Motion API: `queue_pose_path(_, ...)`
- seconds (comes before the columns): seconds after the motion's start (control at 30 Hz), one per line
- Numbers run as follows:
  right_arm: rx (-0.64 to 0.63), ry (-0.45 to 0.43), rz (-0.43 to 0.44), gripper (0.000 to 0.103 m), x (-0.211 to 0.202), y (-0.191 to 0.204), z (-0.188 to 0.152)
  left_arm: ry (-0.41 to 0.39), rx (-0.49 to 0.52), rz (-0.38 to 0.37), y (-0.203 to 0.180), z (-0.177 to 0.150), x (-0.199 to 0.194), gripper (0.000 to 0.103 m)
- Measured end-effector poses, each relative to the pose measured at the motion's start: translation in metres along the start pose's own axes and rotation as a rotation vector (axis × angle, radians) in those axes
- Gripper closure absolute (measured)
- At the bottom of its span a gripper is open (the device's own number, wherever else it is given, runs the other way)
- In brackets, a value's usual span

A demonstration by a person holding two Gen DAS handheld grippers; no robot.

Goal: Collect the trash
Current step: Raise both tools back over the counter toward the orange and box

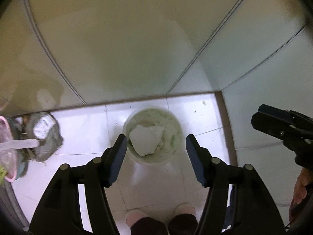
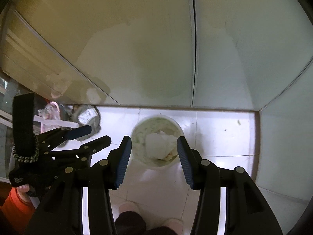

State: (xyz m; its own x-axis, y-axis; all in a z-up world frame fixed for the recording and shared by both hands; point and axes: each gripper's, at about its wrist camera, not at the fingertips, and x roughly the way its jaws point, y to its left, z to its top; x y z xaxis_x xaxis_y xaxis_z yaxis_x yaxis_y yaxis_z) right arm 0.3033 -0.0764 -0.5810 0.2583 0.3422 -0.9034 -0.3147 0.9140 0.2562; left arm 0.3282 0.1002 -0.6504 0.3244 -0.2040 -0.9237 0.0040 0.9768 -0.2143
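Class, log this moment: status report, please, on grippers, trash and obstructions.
Left gripper and right gripper: jaws open, empty, above bucket. White crumpled trash inside bucket. Grey bag on floor, left. Nothing blocking.

Open white bucket, mouth upward on the tiled floor, with white crumpled trash inside; bare floor rings it from 3 to 9 o'clock. Wall panels close the 12 o'clock side just behind it. At 9 o'clock, a grey rag heap narrows the passage.
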Motion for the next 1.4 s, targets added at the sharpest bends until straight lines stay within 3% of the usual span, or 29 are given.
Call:
queue_pose_path(0.4,-0.012,-0.133,-0.004,0.058,-0.227,0.079,0.062,-0.17,0.023,0.035,-0.049,0.056,-0.272,0.042)
queue_pose_path(0.7,-0.015,-0.315,-0.047,0.058,-0.379,0.133,0.084,-0.388,0.046,0.031,-0.069,0.087,-0.457,0.042)
queue_pose_path(0.83,-0.026,-0.427,-0.093,0.058,-0.426,0.155,0.085,-0.532,0.07,0.05,-0.068,0.093,-0.53,0.04)
queue_pose_path(0.9,-0.03,-0.469,-0.106,0.057,-0.44,0.163,0.089,-0.589,0.067,0.058,-0.064,0.091,-0.552,0.035)
queue_pose_path(1.0,-0.031,-0.533,-0.119,0.045,-0.461,0.17,0.09,-0.665,0.053,0.058,-0.063,0.088,-0.584,0.023)
queue_pose_path(1.1,-0.029,-0.573,-0.129,0.036,-0.474,0.175,0.097,-0.691,0.058,0.071,-0.067,0.091,-0.599,0.01)
queue_pose_path(1.17,-0.027,-0.597,-0.138,0.025,-0.483,0.177,0.102,-0.704,0.066,0.083,-0.068,0.097,-0.607,0.003)
queue_pose_path(1.27,-0.013,-0.65,-0.162,0.013,-0.487,0.175,0.113,-0.715,0.069,0.102,-0.068,0.11,-0.604,0.001)
queue_pose_path(1.4,-0.006,-0.68,-0.173,0.011,-0.484,0.164,0.133,-0.717,0.046,0.115,-0.068,0.14,-0.59,0.001)
